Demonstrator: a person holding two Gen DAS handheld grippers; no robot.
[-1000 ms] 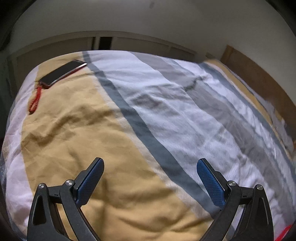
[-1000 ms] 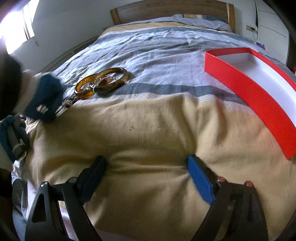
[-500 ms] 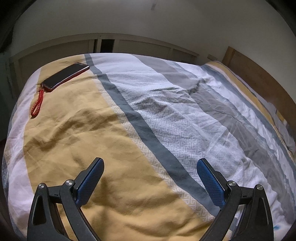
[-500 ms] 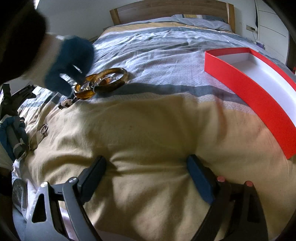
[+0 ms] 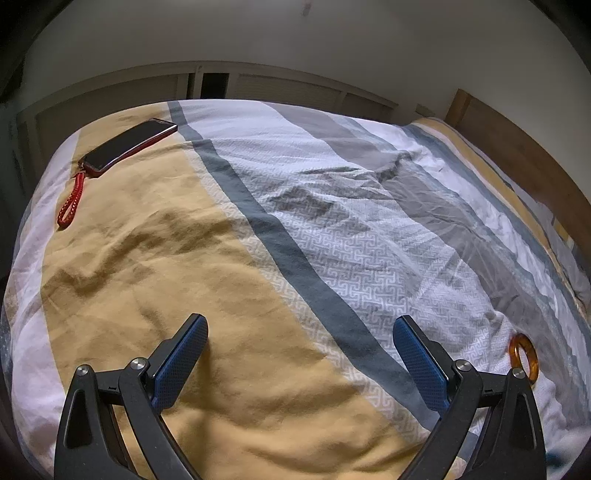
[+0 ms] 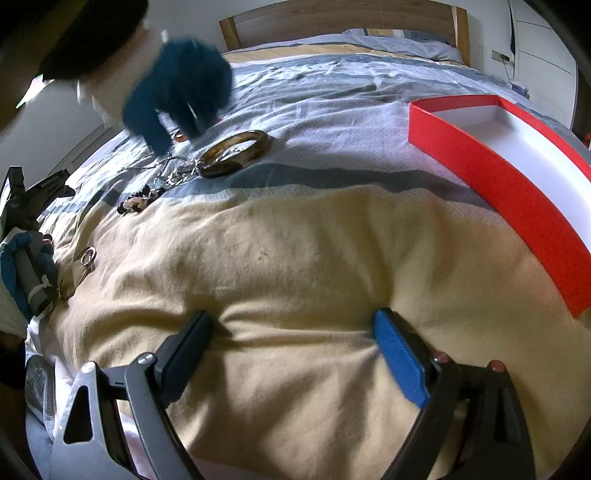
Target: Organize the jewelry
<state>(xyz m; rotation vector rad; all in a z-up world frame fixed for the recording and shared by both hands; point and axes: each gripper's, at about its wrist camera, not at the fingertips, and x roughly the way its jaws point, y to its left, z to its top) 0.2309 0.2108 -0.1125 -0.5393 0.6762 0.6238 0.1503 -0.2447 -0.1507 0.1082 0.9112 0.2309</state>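
In the right wrist view a brown amber bangle [image 6: 236, 153] lies on the striped bed cover, with a silver chain [image 6: 173, 173] and a dark beaded piece [image 6: 138, 201] to its left and a small ring on a thin chain [image 6: 86, 258] nearer the left edge. A red box with a white inside [image 6: 491, 170] stands at the right. My right gripper [image 6: 293, 350] is open and empty, low over the yellow stripe. In the left wrist view my left gripper [image 5: 299, 354] is open and empty; an orange bangle [image 5: 523, 356] lies at the right edge.
A blurred hand in a dark blue glove [image 6: 181, 96] hovers over the jewelry. Another gloved hand holds the left gripper's handle [image 6: 27, 273] at the left edge. A phone with a red strap [image 5: 127, 146] lies at the far left of the bed. A wooden headboard [image 6: 332, 18] stands beyond.
The gloved hand moved up and right across the jewelry. One amber bangle is gone from the pair. The left view swung, bringing an orange bangle into sight. The right gripper stayed still.
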